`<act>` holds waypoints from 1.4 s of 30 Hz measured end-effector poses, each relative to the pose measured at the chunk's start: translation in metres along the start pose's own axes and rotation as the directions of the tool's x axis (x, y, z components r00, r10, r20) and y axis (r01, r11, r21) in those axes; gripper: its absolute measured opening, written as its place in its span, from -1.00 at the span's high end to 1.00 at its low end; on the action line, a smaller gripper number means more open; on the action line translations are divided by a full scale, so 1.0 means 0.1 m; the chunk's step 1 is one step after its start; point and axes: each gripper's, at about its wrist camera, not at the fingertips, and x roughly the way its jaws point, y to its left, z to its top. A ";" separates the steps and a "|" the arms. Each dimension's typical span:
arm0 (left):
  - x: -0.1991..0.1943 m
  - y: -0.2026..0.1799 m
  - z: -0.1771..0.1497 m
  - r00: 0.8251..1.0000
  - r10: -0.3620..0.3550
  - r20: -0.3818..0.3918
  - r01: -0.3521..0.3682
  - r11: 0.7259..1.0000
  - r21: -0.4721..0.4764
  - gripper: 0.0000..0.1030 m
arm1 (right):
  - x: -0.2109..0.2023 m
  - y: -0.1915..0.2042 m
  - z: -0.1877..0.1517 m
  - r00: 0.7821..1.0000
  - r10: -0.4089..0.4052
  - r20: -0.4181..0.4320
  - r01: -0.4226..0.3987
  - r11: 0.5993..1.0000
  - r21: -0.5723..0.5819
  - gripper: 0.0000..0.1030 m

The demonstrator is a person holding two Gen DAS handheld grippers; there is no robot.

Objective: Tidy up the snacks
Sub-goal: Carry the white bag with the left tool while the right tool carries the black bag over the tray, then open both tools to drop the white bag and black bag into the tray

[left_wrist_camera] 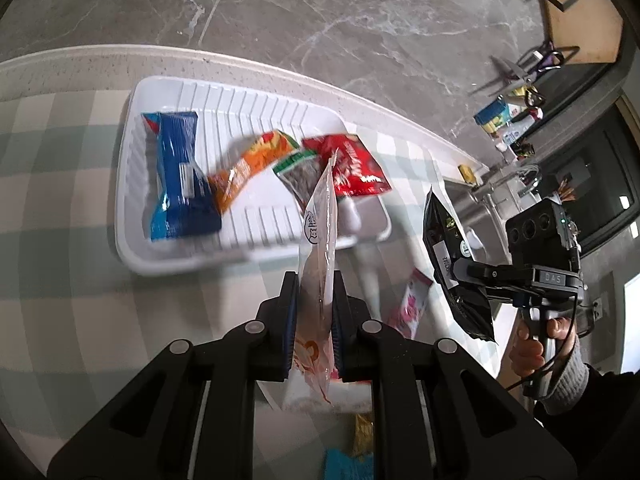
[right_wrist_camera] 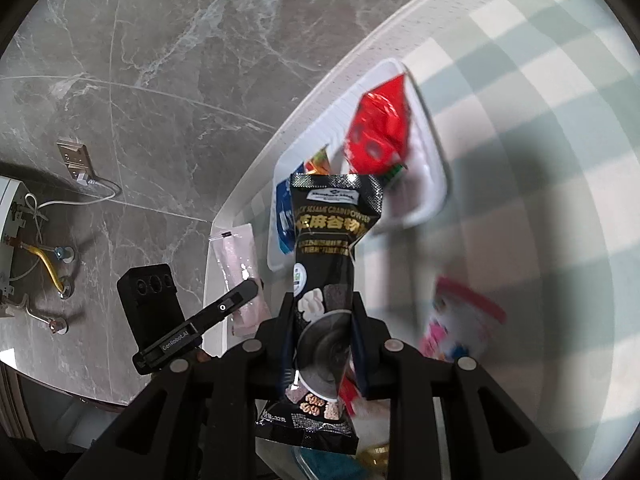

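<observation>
My left gripper (left_wrist_camera: 314, 304) is shut on a pale pink-and-white snack packet (left_wrist_camera: 318, 240) held edge-on above the table, just short of the white ribbed tray (left_wrist_camera: 248, 256). The tray holds a blue packet (left_wrist_camera: 180, 176), an orange packet (left_wrist_camera: 248, 168), a green-topped dark packet (left_wrist_camera: 298, 172) and a red packet (left_wrist_camera: 352, 164). My right gripper (right_wrist_camera: 322, 320) is shut on a black sesame snack packet (right_wrist_camera: 326, 248), also in the left wrist view (left_wrist_camera: 452, 256), held in the air right of the tray (right_wrist_camera: 434, 184).
The table has a pale green checked cloth (left_wrist_camera: 60, 208). A pink packet (left_wrist_camera: 412, 304) lies on it right of the tray, also blurred in the right wrist view (right_wrist_camera: 456, 320). More packets lie below the grippers (left_wrist_camera: 352, 456). Beyond the table edge is grey marble floor (left_wrist_camera: 320, 12).
</observation>
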 end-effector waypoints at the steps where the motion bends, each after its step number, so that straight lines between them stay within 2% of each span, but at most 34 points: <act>1: 0.02 0.03 0.04 1.000 -0.002 0.002 0.002 1.000 -0.005 0.75 | 0.03 0.01 0.04 1.000 0.001 -0.002 -0.001 1.000 -0.002 0.49; 19: 0.33 0.45 0.74 0.997 0.073 0.019 -0.072 0.996 -0.056 0.75 | 0.68 0.25 0.78 0.999 -0.027 -0.032 0.025 0.998 -0.059 0.48; 33: 0.63 0.61 1.04 0.993 0.118 0.013 -0.117 0.991 -0.058 0.74 | 1.00 0.26 1.07 0.996 -0.090 -0.026 0.088 0.993 -0.081 0.47; 39: 0.75 0.61 1.08 0.987 0.158 0.014 -0.157 0.986 -0.056 0.73 | 1.12 0.34 1.11 0.985 -0.175 -0.009 0.172 0.975 -0.143 0.35; 42: 0.80 0.58 1.10 0.978 0.210 0.018 -0.209 0.978 -0.026 0.72 | 1.09 0.36 1.12 0.982 -0.189 0.007 0.188 0.970 -0.156 0.11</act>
